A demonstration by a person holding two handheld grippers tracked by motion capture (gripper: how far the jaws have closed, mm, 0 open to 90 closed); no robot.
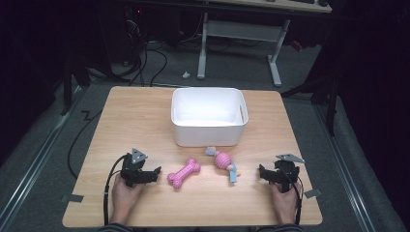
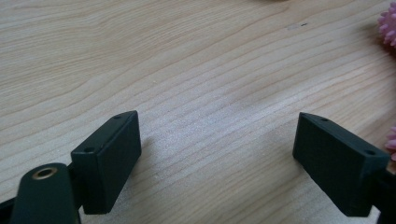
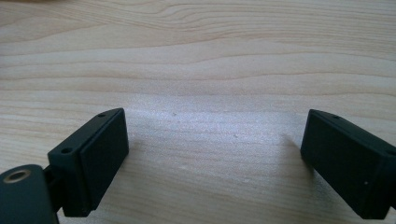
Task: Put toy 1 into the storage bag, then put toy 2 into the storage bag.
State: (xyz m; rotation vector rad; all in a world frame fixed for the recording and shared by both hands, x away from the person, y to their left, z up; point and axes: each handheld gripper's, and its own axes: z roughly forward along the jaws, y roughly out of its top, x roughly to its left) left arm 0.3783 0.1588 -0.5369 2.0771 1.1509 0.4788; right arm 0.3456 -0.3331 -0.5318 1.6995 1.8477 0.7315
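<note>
Tabletop (image 1: 145, 116): light wood grain, carrying one bin and two toys.
Left gripper (image 1: 155, 175): held in the person's left hand (image 1: 124, 195) at the near left of the tabletop, pointing toward the pink bone. Jaws released and spread wide; in the left gripper view bare wood lies between them.
Right gripper (image 1: 261, 173): held in the person's right hand (image 1: 285, 202) at the near right, pointing inward toward the toys. Jaws released and spread wide; in the right gripper view bare wood lies between them.
Pink bone-shaped chew toy (image 1: 184, 172): lying flat and diagonal, just beside the left gripper's tips, apart from them. Its nubbed pink edge shows at the right border of the left gripper view (image 2: 388, 28).
Pink rope toy with pale blue ends (image 1: 224, 163): lying between the bone and the right gripper, near the bin's front wall.
White plastic bin (image 1: 208, 133): upright at the centre, behind both toys.
</note>
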